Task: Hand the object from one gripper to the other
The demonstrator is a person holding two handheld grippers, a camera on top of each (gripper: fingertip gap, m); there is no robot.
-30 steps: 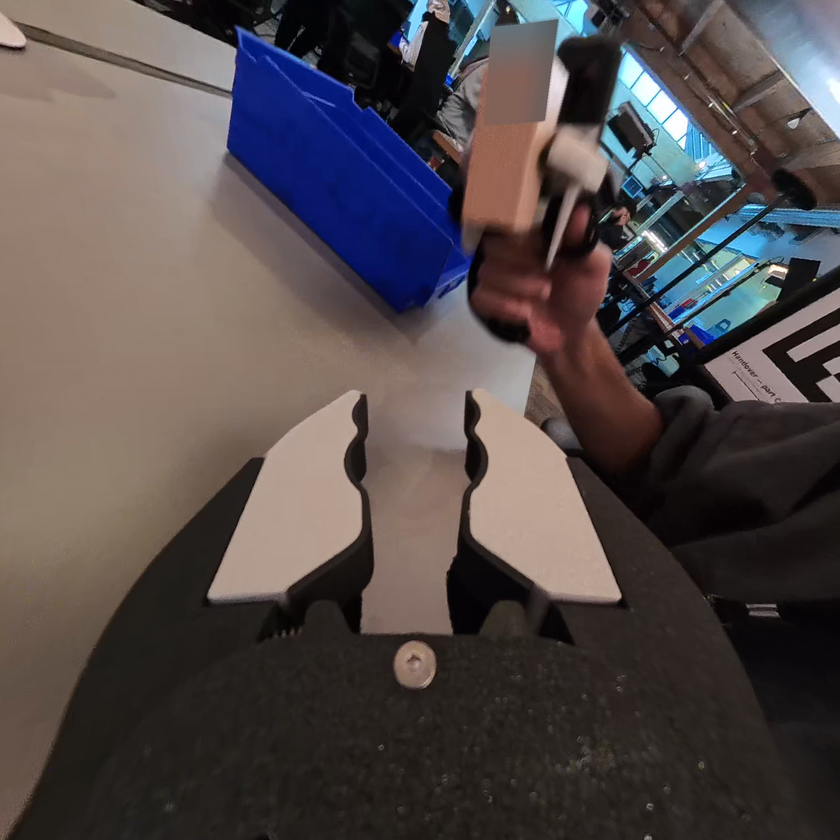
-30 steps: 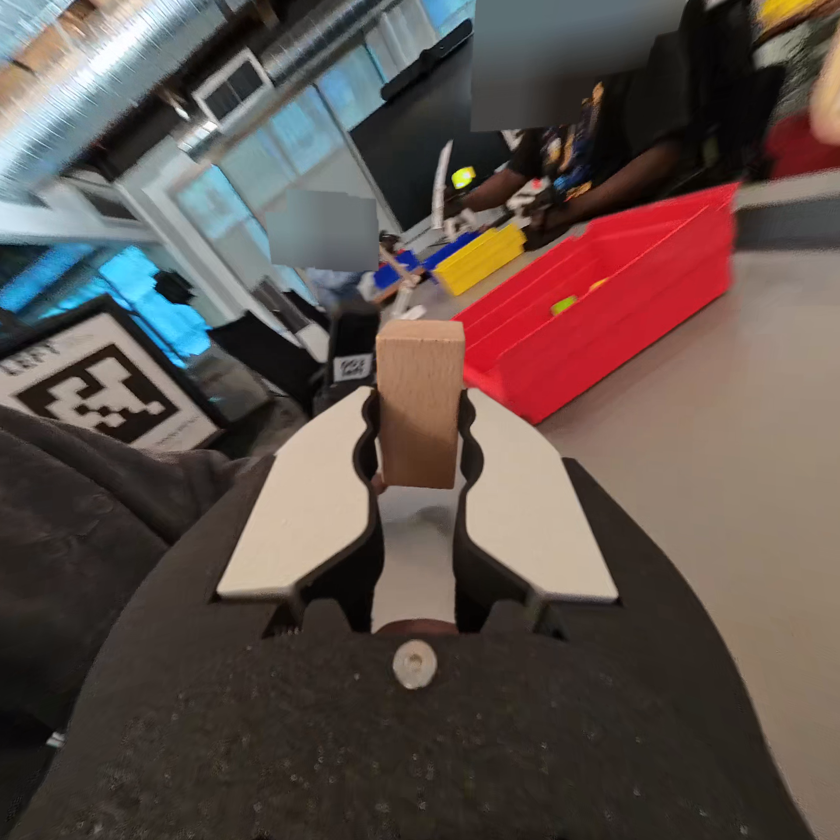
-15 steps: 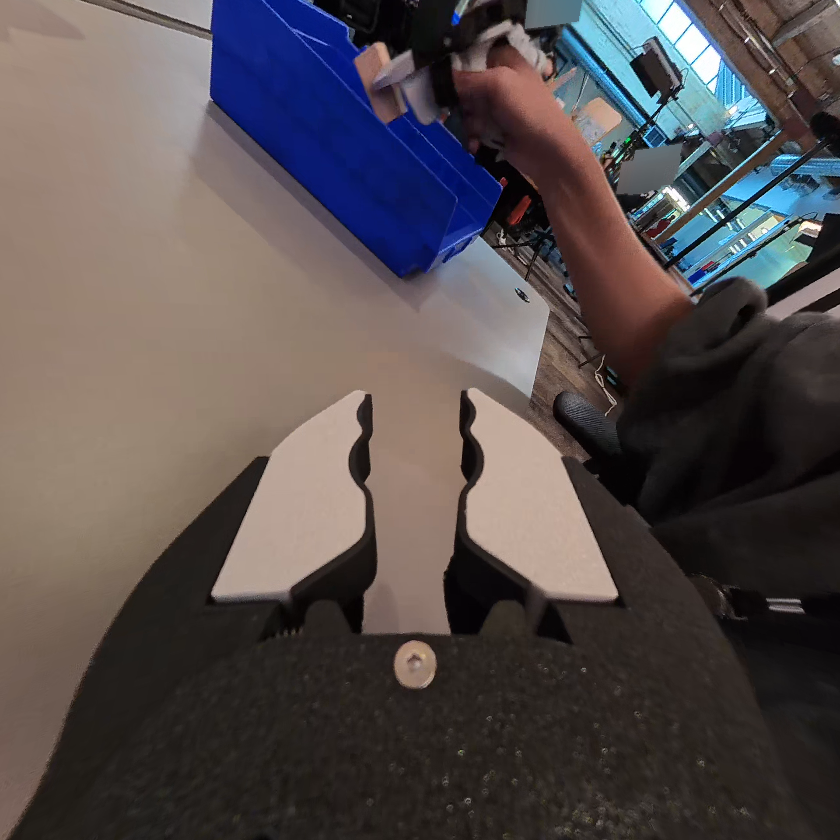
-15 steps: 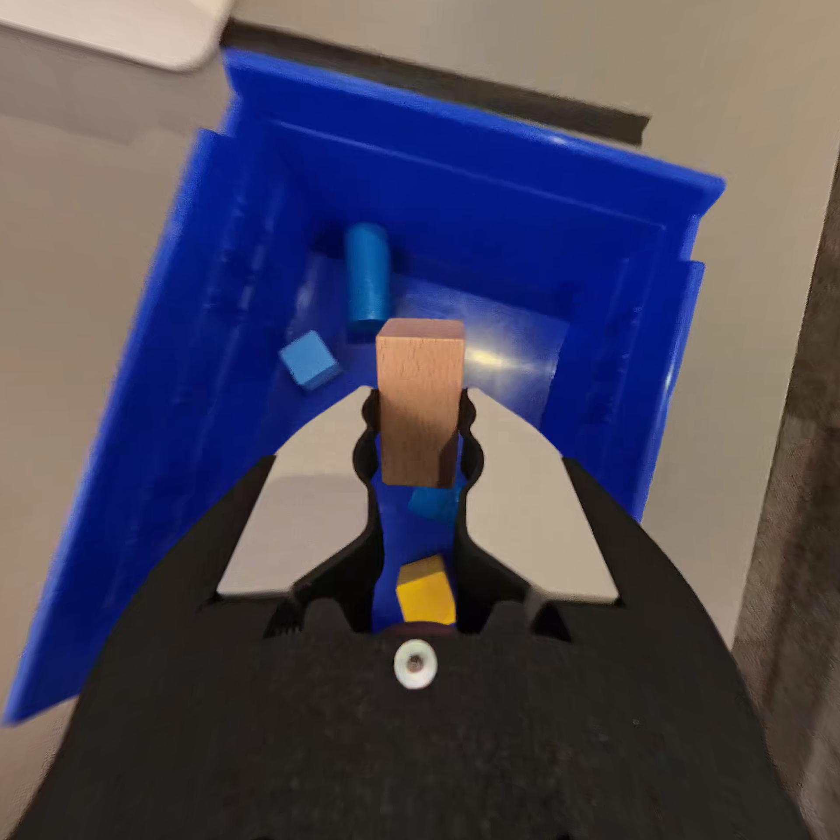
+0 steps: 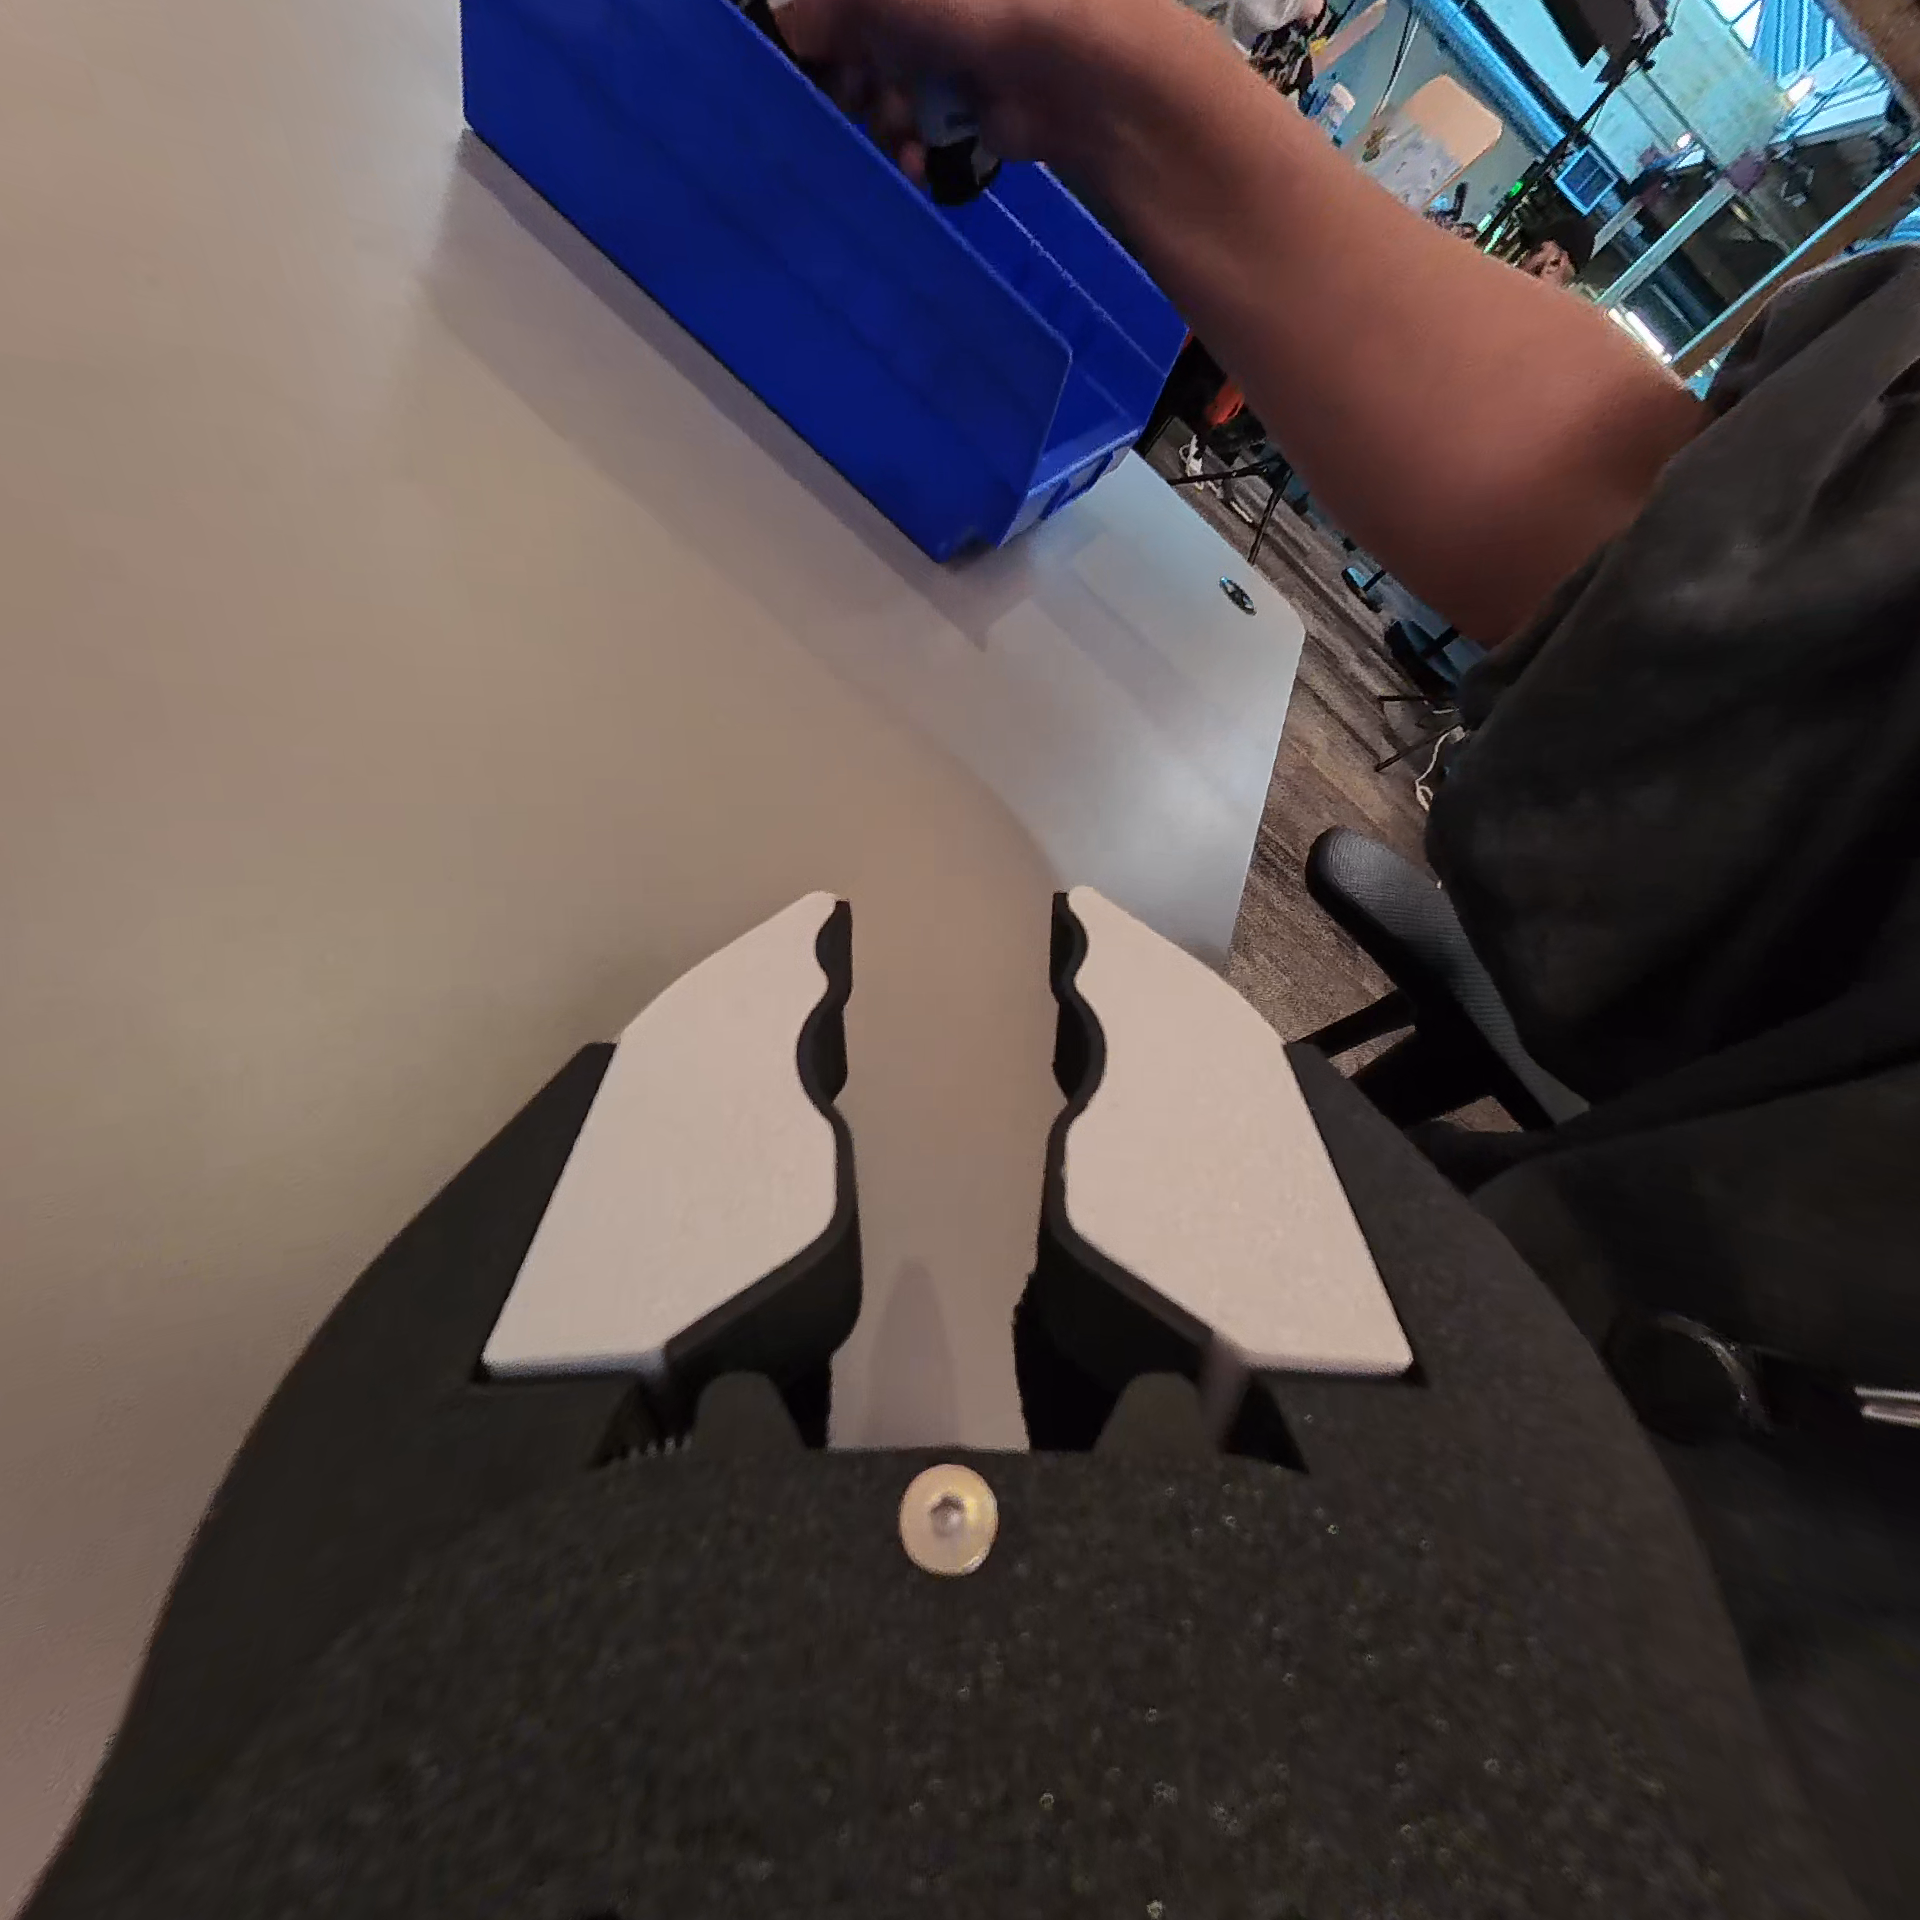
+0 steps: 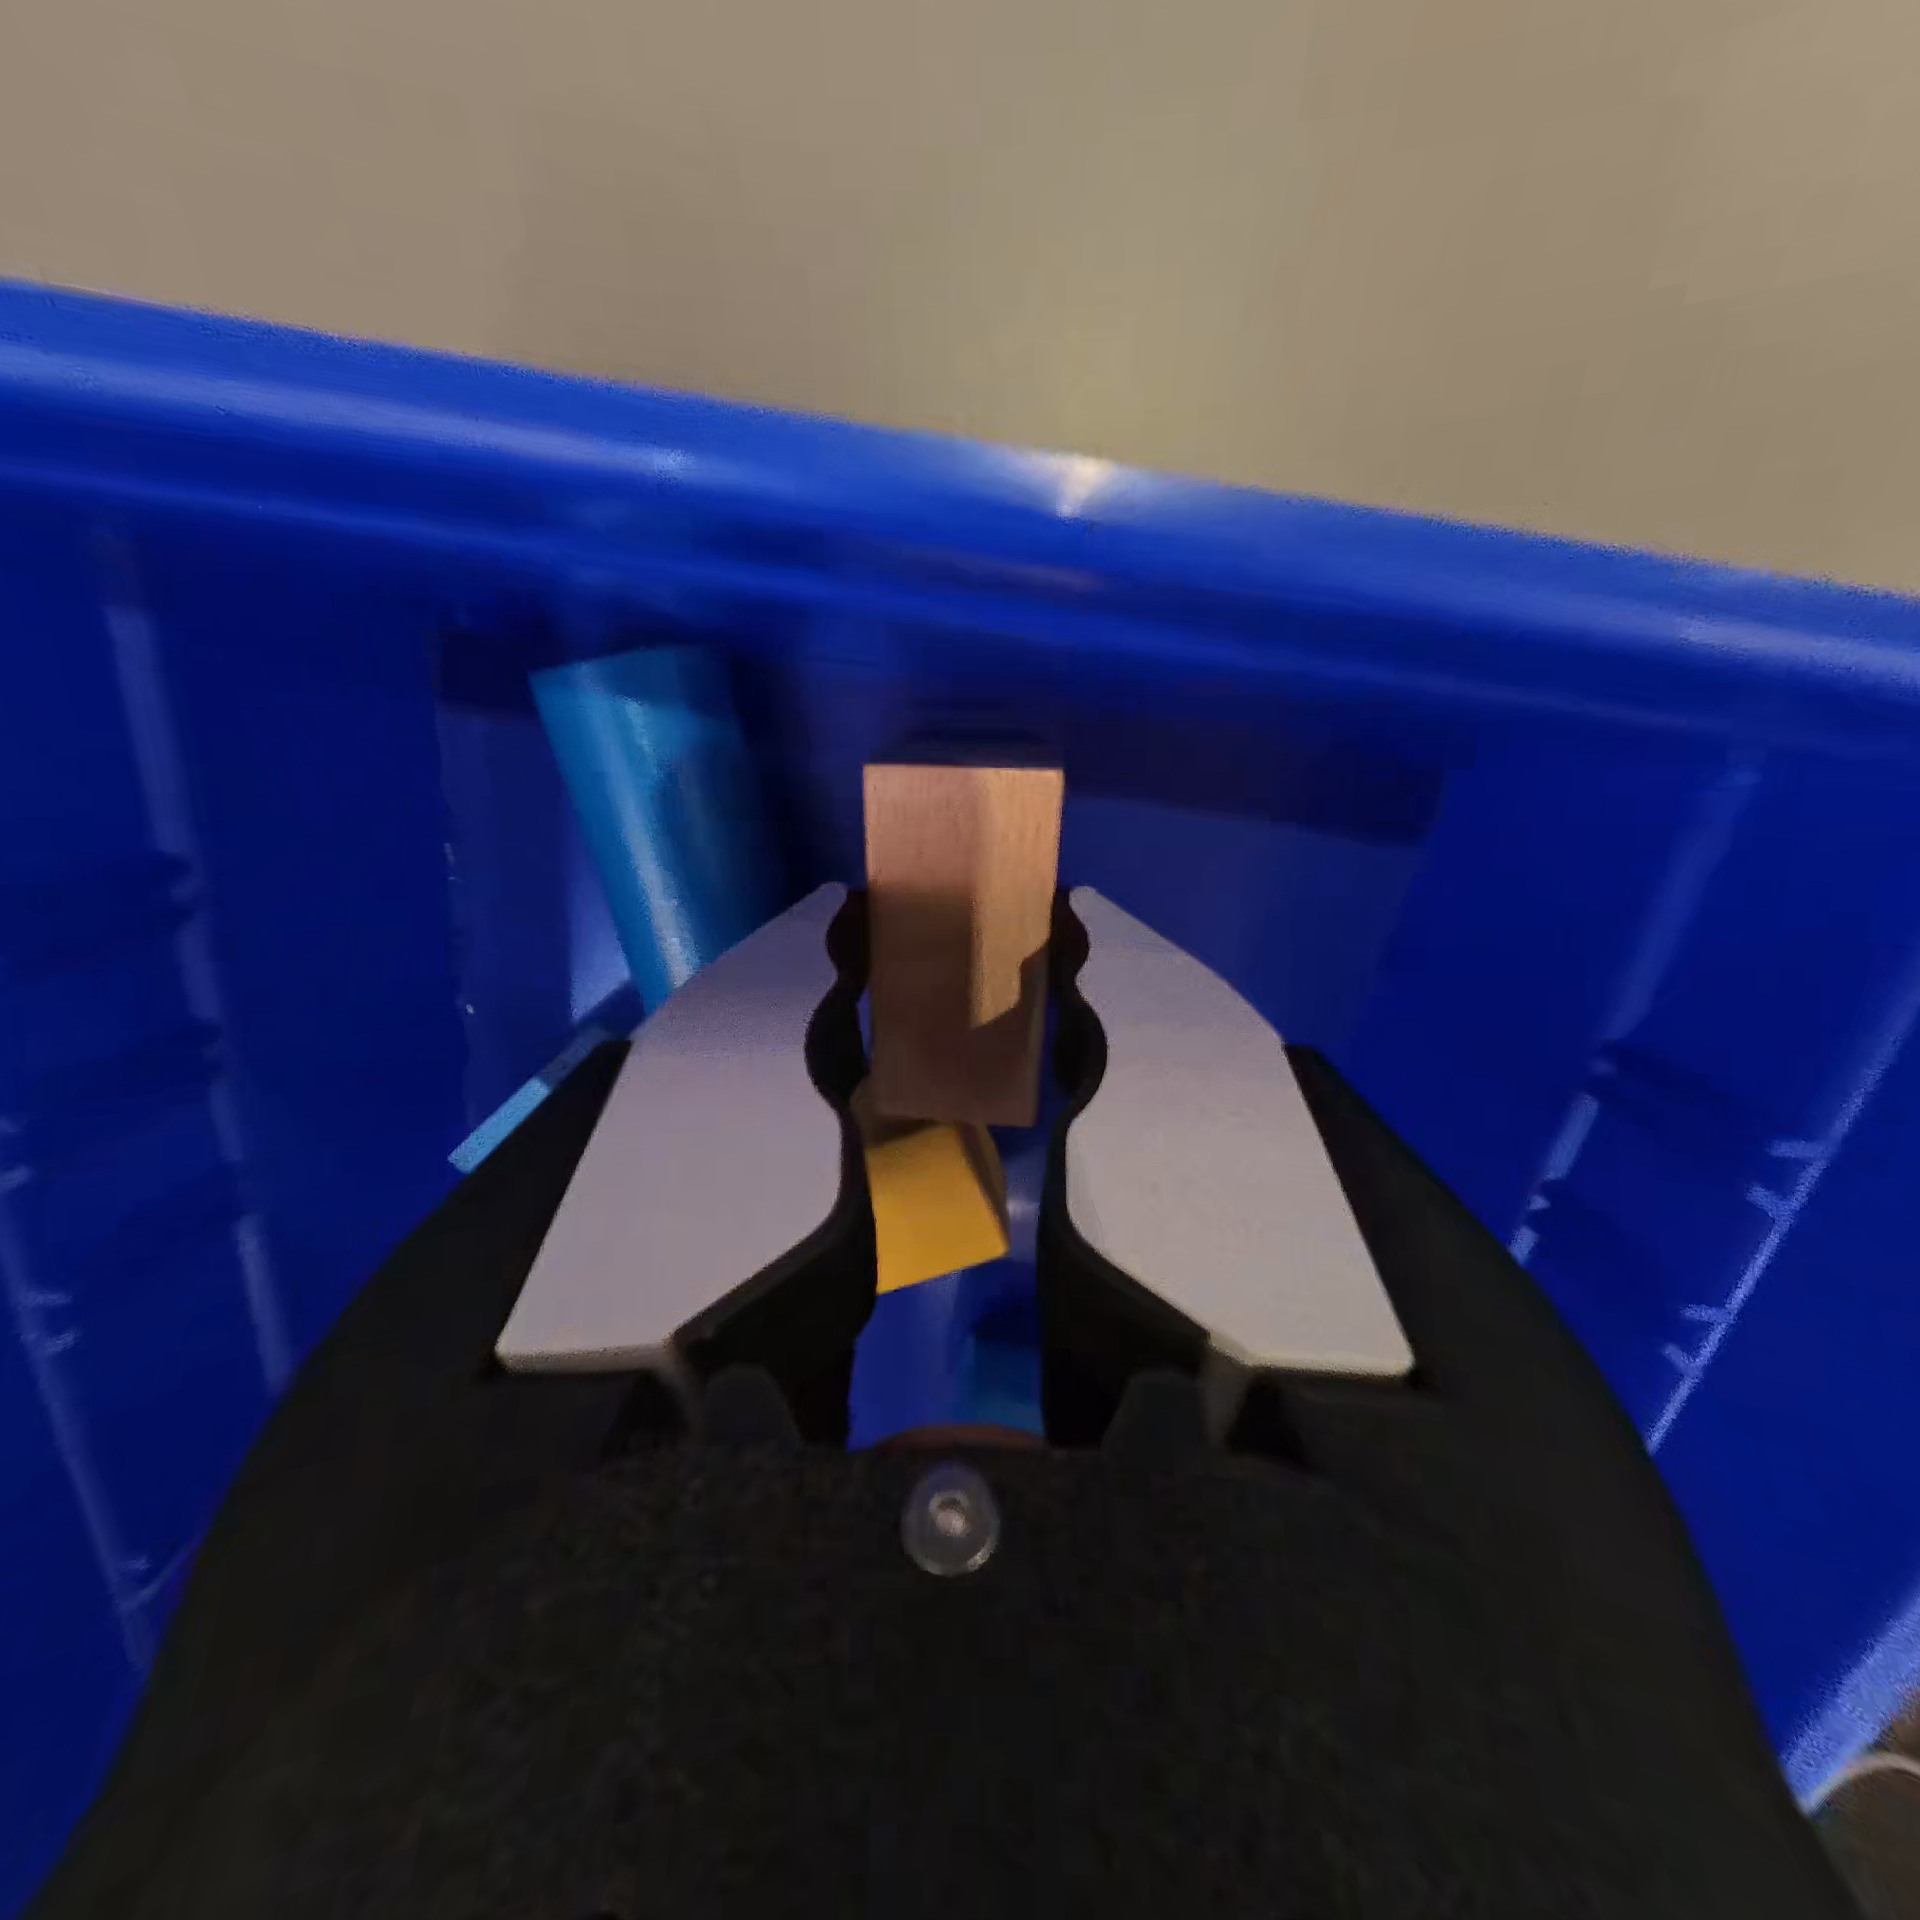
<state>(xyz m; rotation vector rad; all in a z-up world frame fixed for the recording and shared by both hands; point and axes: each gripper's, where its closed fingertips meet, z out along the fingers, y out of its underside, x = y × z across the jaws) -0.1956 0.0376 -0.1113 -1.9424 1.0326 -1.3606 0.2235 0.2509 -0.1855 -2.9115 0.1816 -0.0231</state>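
My right gripper (image 6: pixel 954 904) is shut on a plain wooden block (image 6: pixel 961 935) and holds it low inside the blue bin (image 6: pixel 1143 540), close to the bin floor. A yellow block (image 6: pixel 930 1210) lies right under the wooden block. My left gripper (image 5: pixel 951 909) is open and empty, low over the grey table (image 5: pixel 312 727), well short of the blue bin (image 5: pixel 831 281). In the left wrist view a hand (image 5: pixel 966 62) reaches into that bin; the right gripper's fingers and the wooden block are hidden there.
A light blue cylinder (image 6: pixel 655 800) leans against the bin's far wall, and a light blue block (image 6: pixel 509 1127) lies left of my right fingers. The table edge (image 5: pixel 1262 790) and a black chair (image 5: pixel 1434 977) are right of my left gripper, beside a dark sleeve (image 5: pixel 1714 727).
My right gripper swung from up in the air over to the blue bin and has gone down into it with the wooden block. My left gripper stayed open and turned slightly.
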